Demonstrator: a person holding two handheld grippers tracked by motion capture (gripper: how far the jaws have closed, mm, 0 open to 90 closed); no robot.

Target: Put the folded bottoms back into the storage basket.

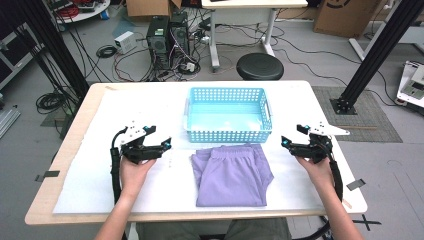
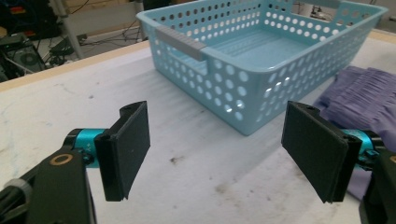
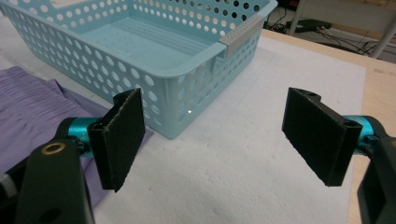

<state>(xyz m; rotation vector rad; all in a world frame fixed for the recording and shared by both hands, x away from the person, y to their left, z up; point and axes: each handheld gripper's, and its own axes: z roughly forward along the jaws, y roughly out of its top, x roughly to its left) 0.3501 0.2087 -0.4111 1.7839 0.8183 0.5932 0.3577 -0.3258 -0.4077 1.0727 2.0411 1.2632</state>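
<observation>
Both my grippers, left [image 1: 159, 145] at frame left and right [image 1: 291, 144] at frame right, sit released with jaws wide and empty, flanking the folded purple shorts [image 1: 231, 173] at lower centre, just below the empty blue basket [image 1: 228, 134].

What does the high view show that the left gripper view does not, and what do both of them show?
High view alone: both hands, the right gripper held at the right of the table, the whole purple garment lying flat, and the floor with a black stool and computer towers.

Left gripper view alone: the black pads of the left gripper close up, jaws wide apart with nothing between them, and small stains on the white sheet.

Both: the light blue basket, empty, and the purple garment beside it.
</observation>
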